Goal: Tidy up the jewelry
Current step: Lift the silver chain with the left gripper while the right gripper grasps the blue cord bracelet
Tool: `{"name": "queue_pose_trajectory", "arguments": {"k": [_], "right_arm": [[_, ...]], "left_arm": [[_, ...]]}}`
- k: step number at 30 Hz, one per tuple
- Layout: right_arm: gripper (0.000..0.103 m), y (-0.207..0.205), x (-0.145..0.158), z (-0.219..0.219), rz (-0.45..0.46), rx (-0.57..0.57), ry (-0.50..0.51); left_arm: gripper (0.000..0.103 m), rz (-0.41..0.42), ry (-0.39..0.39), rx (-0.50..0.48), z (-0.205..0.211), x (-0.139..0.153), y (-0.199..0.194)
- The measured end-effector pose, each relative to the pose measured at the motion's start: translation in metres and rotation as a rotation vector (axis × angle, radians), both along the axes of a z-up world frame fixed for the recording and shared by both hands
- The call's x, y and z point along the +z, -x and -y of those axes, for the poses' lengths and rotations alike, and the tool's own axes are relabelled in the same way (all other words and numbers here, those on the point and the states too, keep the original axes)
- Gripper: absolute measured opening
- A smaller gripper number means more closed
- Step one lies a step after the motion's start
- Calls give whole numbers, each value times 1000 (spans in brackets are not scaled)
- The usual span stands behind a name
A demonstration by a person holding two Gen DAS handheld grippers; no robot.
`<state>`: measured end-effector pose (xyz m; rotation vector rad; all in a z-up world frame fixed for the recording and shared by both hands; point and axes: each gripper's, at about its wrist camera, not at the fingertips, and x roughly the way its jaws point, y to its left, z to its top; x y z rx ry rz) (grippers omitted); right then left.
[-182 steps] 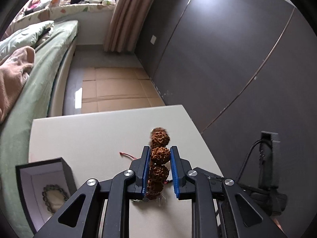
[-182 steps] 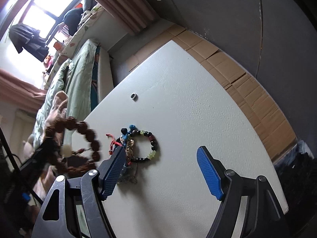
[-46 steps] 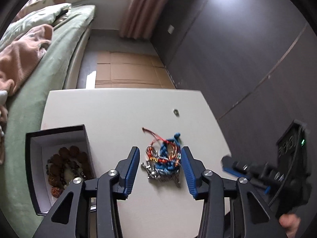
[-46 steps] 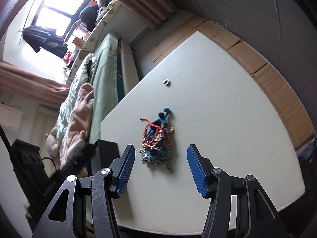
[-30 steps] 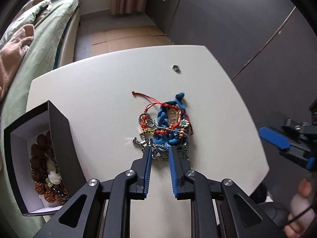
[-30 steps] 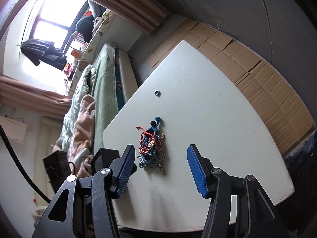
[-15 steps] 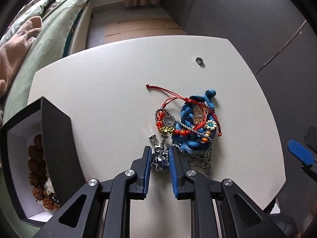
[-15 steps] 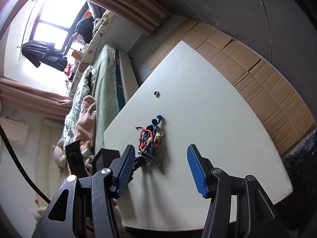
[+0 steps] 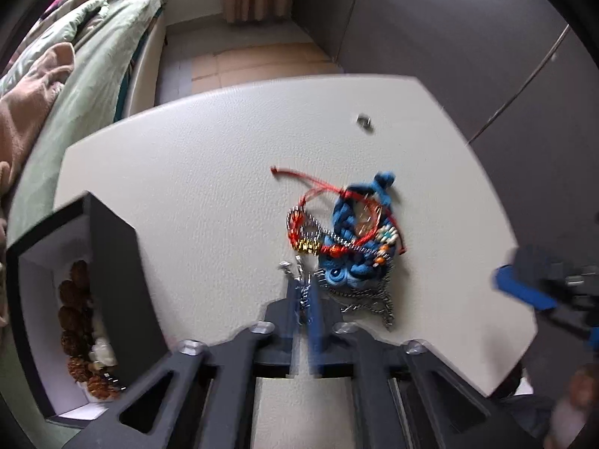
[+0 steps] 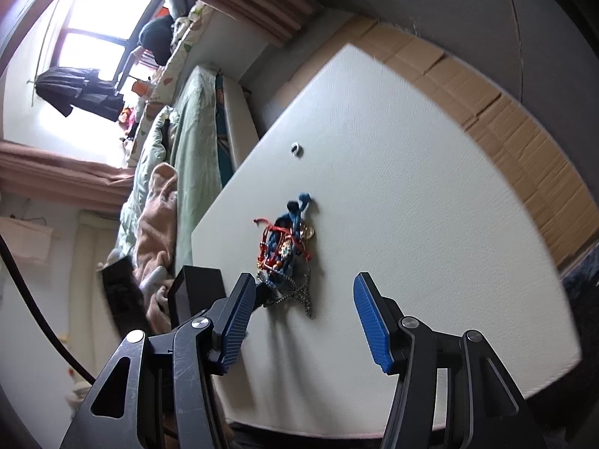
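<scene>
Jewelry tangle (image 9: 348, 239) lies on the white table (image 9: 194, 172) beside the black box (image 9: 112, 299); left gripper (image 9: 304, 299) is clamped on its silver chain (image 9: 301, 288), right gripper (image 10: 299, 321) half-open and empty, so next lift and separate toward the box.

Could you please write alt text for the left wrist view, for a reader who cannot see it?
The left gripper is shut on a silver chain at the near edge of a tangled jewelry pile on a white table. An open black box holding brown beads stands to the left.
</scene>
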<state>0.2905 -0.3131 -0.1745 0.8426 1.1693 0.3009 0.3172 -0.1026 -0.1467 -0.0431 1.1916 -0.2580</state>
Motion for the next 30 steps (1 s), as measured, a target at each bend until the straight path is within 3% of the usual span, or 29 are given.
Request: {"name": "queue_pose_trajectory", "arguments": {"k": [6,10,15,18,24,25,26,30], "right_arm": [[54,-8,-3,-15,29,4,-20],[46,-17,-9,-29,33,15,-44],[38,-27,-29,-39,-19,-10,-90],[29,-32,-42,-40,-55,-35,-126],[23,-36,-57,-43,-101,-83,-168],[13,-36,-57,-43,-99,-84,-182],[11,-36,-56,-43,-90,-84,-195],[10,-31,-34,-42,-8,-93,-179]], "left_arm": [[2,91,98,42,-24,37,5],[2,142,143,76,-37,54,6],[2,207,175,120,-53,73,10],[2,213,187,131,-58,75,11],[2,254,232,129,-61,88,14],[2,260,240,127,-62,92,15],[2,266,247,126,-62,95,15],[2,307,246,123,-60,110,19]]}}
